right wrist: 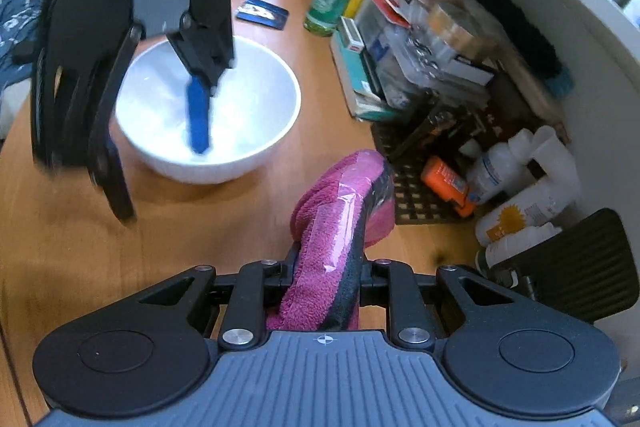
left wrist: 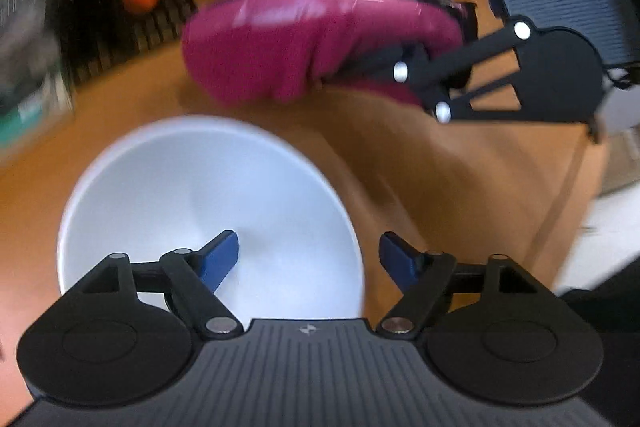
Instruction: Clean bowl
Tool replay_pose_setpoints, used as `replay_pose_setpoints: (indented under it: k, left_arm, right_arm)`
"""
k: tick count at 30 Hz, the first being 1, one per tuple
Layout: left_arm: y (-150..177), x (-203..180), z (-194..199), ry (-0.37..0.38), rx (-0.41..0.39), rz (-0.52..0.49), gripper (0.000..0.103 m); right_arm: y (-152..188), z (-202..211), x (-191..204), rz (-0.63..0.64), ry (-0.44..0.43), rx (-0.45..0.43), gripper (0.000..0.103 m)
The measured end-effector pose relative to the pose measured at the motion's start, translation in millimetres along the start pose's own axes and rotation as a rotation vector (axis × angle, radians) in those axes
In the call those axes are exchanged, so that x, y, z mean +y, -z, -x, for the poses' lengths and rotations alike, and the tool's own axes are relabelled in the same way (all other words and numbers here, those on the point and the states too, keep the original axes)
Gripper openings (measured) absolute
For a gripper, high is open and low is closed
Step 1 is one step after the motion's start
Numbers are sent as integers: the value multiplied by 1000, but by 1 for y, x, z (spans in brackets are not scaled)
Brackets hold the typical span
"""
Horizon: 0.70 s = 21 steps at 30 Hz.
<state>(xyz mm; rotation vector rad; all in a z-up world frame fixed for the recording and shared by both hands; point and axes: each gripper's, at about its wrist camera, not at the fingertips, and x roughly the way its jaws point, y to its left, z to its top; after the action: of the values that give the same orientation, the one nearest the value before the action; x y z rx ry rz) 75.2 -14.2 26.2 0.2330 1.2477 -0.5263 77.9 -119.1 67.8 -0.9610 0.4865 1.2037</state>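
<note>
Below the left gripper (left wrist: 308, 259), in its own wrist view, sits the bowl (left wrist: 208, 211), white and upright on the table (left wrist: 460, 179). Its blue fingers (left wrist: 219, 259) stand apart with nothing pinched between them: one hangs over the bowl's inside, the other outside the rim on the right, so the near wall lies between them without either pad visibly pressing on it. Ahead and to the right, the right gripper (left wrist: 412, 39) comes in from the upper right corner, clenched on a magenta cloth (left wrist: 304, 43) that bulges out past its fingers above the table, clear of the bowl. This view is smeared by motion blur, and the clutter beyond the cloth cannot be made out.

From the right wrist view, the cloth (right wrist: 336, 227) is gripped straight ahead between the right gripper's (right wrist: 326, 275) narrowly set jaws, with a dark pad and a strip of clear tape along its right side. Ahead and to the left, the bowl (right wrist: 256, 131) rests on the table (right wrist: 200, 227), with the left gripper (right wrist: 160, 131) over it; one blue finger (right wrist: 199, 119) points down into the bowl, touching nothing that can be seen. Right of the cloth, a black mat (right wrist: 416, 195) lies on the table, with bottles (right wrist: 504, 167) beside a shelf (right wrist: 580, 67).
</note>
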Motion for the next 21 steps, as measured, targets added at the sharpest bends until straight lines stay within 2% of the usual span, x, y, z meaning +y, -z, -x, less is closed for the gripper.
replay_pose_setpoints:
  k: [2, 4, 6, 9, 10, 13, 17, 19, 21]
  left_arm:
    - [3, -14, 2, -46, -6, -160, 41]
    - [15, -25, 9, -38, 7, -315, 26]
    - [39, -33, 16, -32, 26, -556, 24]
    - [74, -20, 32, 28, 39, -819, 27]
    - [76, -14, 34, 38, 53, -830, 33]
    - [87, 2, 40, 65, 85, -918, 37]
    - [80, 10, 34, 74, 101, -806, 44]
    - [79, 11, 32, 77, 88, -780, 49]
    - [77, 12, 30, 83, 71, -752, 51]
  right_arm:
    - [2, 0, 1, 16, 0, 3, 23]
    - [5, 0, 2, 46, 2, 6, 23]
    - [6, 3, 5, 95, -8, -5, 23]
    - [3, 0, 11, 181, -22, -17, 23]
    - [0, -5, 13, 204, -26, -13, 23]
    - [-9, -19, 21, 256, -54, -10, 23]
    - [-13, -2, 55, 360, -171, -87, 24]
    - [-7, 11, 70, 385, -200, -88, 25]
    - [1, 24, 78, 380, -264, -94, 25]
